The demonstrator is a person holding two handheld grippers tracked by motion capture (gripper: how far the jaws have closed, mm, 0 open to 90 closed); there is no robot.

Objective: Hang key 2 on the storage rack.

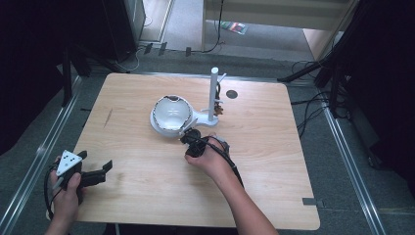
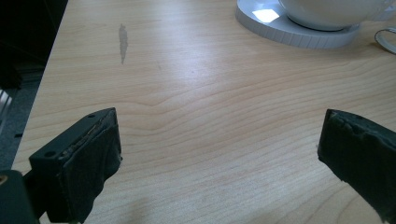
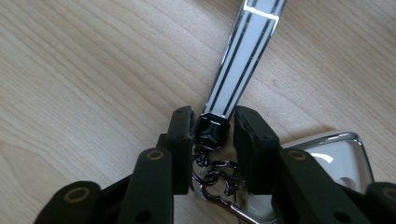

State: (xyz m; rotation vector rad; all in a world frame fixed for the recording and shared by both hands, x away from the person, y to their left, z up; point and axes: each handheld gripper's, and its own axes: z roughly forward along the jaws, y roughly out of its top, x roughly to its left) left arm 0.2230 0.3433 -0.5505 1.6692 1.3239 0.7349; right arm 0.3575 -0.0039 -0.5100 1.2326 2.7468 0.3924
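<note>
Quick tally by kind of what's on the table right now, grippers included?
Grippers: 2, left gripper and right gripper
White stand with bowl and post: 1
Striped keychain strap: 1
Dark round disc: 1
Total: 5

A lab-like recording space: floor rails point(image 1: 350, 161), trailing cables point(image 1: 313, 105), dark stands point(image 1: 337, 78) around a wooden table point(image 1: 147, 181)

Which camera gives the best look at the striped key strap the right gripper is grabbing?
The right gripper view: the striped strap runs up from its black end piece, which sits between the right gripper jaws. The high view has it hidden behind the hand by the white stand; the left gripper view catches what may be a sliver at its right edge.
</note>
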